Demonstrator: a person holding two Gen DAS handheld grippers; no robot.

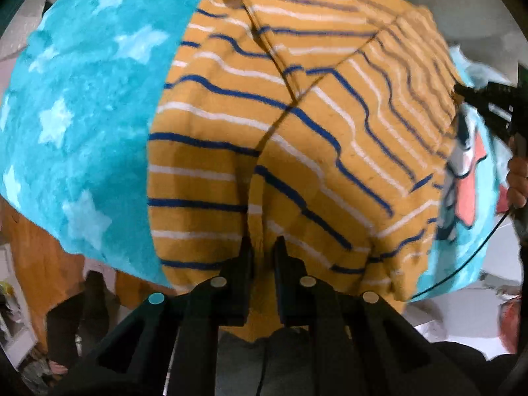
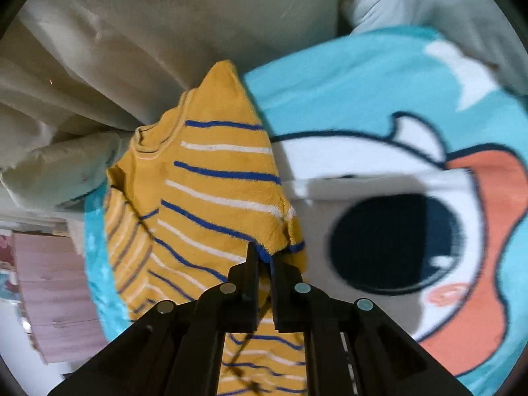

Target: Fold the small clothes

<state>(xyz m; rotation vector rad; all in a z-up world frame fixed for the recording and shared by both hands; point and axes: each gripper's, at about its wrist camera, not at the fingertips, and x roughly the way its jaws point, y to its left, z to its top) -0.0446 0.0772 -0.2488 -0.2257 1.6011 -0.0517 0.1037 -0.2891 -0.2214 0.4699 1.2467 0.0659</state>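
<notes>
A small mustard-yellow garment (image 1: 297,138) with blue and white stripes lies over a turquoise blanket (image 1: 82,115). In the left wrist view my left gripper (image 1: 264,247) points straight down and is shut on a pinched fold at the garment's near edge. The right gripper's black body (image 1: 495,112) shows at that view's right edge, at the garment's far corner. In the right wrist view my right gripper (image 2: 263,257) is shut on a corner of the striped garment (image 2: 204,191), with its collar (image 2: 148,145) lying up and to the left.
The blanket (image 2: 379,105) carries a large cartoon face with a dark eye (image 2: 392,241) and orange patch. Cream bedding (image 2: 115,49) lies crumpled beyond it. A pink drawer unit (image 2: 56,297) stands left. A hand and black cable (image 1: 485,241) show at right; floor clutter sits below left.
</notes>
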